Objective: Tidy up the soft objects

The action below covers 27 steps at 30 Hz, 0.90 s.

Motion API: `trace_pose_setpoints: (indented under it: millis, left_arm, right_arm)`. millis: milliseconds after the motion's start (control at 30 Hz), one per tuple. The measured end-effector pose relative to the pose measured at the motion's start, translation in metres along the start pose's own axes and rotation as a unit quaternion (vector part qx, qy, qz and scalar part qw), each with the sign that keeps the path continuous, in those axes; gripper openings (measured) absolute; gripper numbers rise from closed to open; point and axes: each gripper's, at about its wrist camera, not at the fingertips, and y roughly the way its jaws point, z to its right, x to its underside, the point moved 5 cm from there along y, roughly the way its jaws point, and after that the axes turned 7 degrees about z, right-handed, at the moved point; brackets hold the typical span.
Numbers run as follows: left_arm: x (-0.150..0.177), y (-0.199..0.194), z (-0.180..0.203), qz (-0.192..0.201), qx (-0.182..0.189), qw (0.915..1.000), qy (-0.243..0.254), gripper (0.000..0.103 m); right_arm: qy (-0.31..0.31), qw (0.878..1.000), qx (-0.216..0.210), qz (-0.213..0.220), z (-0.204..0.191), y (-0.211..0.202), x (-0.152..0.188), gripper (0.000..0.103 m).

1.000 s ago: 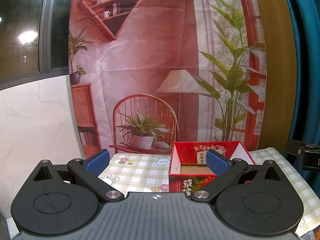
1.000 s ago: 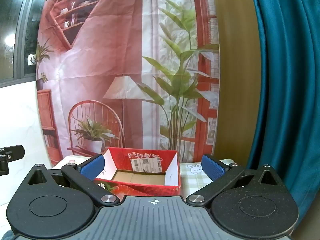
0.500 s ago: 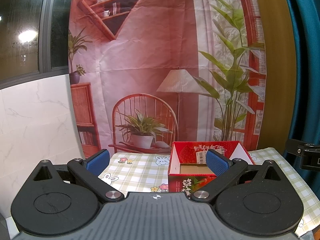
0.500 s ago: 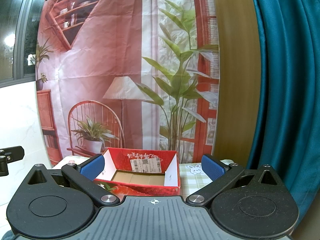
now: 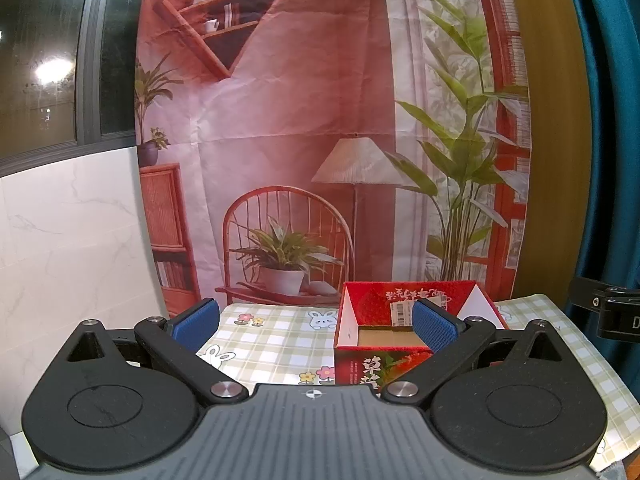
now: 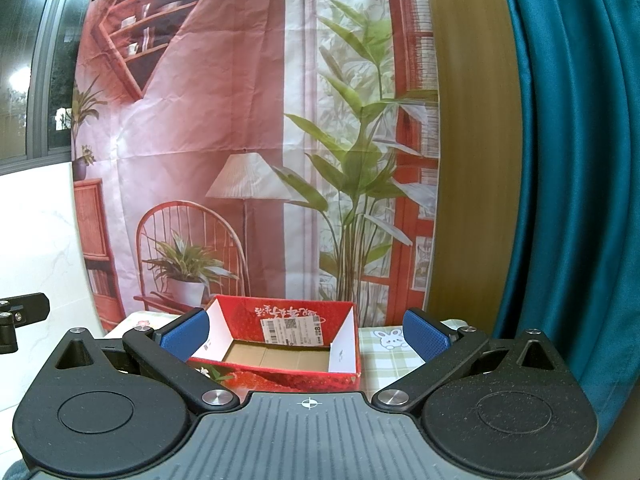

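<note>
An open red cardboard box [image 5: 376, 304] with a bare cardboard floor stands on the checked tablecloth [image 5: 272, 340]; it also shows in the right wrist view [image 6: 280, 320]. No soft object is in view. My left gripper [image 5: 316, 322] is open and empty, held above the table, with the box ahead and to its right. My right gripper [image 6: 306, 330] is open and empty, with the box straight ahead between its blue pads.
A printed backdrop [image 5: 320, 120] of a chair, lamp and plant hangs behind the table. A teal curtain [image 6: 568, 200] hangs at the right. A white marble wall [image 5: 68, 240] is at the left. The other gripper's edge [image 5: 608, 312] shows at the right.
</note>
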Motion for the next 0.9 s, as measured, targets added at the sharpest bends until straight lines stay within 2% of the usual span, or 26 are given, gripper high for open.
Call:
trace_pose_setpoints:
  millis: [900]
  left_arm:
    - [0.0016, 0.0033, -0.0023, -0.005, 0.003, 1.0, -0.003, 0.103]
  right_arm:
    - [0.001, 1.0, 0.0, -0.001, -0.0002, -0.0021, -0.0013, 0.103]
